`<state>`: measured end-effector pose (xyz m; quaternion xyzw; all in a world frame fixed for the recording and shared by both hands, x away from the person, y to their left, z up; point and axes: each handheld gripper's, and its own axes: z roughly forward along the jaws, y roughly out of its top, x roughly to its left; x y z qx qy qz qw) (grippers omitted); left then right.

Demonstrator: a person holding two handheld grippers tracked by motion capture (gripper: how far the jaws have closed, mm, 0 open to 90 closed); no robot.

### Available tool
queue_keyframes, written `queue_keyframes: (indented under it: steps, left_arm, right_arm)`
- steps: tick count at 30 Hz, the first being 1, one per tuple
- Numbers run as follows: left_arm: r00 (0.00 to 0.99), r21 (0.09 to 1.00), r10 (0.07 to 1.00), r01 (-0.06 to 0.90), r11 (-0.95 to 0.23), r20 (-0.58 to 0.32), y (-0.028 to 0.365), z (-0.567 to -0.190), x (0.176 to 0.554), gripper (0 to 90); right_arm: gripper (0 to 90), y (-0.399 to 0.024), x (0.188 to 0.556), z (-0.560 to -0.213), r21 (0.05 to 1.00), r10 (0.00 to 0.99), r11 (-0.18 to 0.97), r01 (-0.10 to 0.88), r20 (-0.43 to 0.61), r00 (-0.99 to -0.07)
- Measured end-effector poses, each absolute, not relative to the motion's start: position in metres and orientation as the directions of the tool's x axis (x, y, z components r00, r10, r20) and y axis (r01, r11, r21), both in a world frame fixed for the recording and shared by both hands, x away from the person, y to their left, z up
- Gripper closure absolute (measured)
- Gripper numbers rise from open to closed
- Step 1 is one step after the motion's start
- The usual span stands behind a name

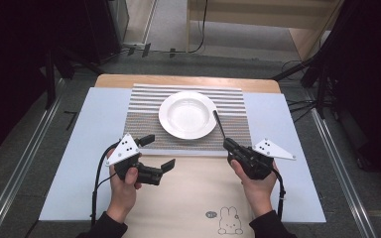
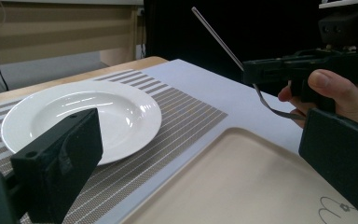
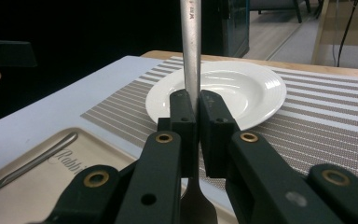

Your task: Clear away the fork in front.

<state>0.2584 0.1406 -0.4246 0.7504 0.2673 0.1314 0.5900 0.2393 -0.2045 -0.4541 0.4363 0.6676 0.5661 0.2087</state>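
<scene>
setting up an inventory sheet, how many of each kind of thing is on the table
plate: 1
placemat: 1
tray: 1
cutlery: 2, one clamped in the right gripper, one lying on the tray
total: 5

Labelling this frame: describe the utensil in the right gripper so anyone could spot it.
Start at the round white plate on the striped placemat. Just right of the plate's rim, the right gripper is shut on a slim silver metal fork, its handle angled up and away. What sets it apart: it is off the table, clamped between black jaws, while another metal utensil lies on the beige tray.
</scene>
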Motion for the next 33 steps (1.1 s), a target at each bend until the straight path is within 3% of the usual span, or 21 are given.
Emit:
queue_keyframes:
  steps: [18, 26, 31, 33]
  left_arm:
    - [0.848, 0.956, 0.501, 0.266, -0.125, -0.171, 0.133, -0.424, 0.253, 0.1]
    - [0.841, 0.944, 0.486, 0.319, -0.089, -0.238, 0.128, -0.423, 0.251, 14.4]
    - [0.830, 0.933, 0.483, 0.354, -0.072, -0.278, 0.125, -0.420, 0.249, 31.5]
    - [0.828, 0.928, 0.484, 0.364, -0.081, -0.283, 0.123, -0.421, 0.248, 34.3]
  right_arm:
    - [83.9, -0.162, 0.215, -0.456, 0.949, 0.756, 0.009, 0.315, 0.199, -0.623]
    - [83.9, -0.146, 0.208, -0.458, 0.953, 0.726, 0.035, 0.301, 0.182, -0.663]
    - [84.0, -0.137, 0.205, -0.458, 0.954, 0.713, 0.046, 0.295, 0.176, -0.679]
    - [83.9, -0.135, 0.204, -0.457, 0.957, 0.709, 0.048, 0.287, 0.170, -0.684]
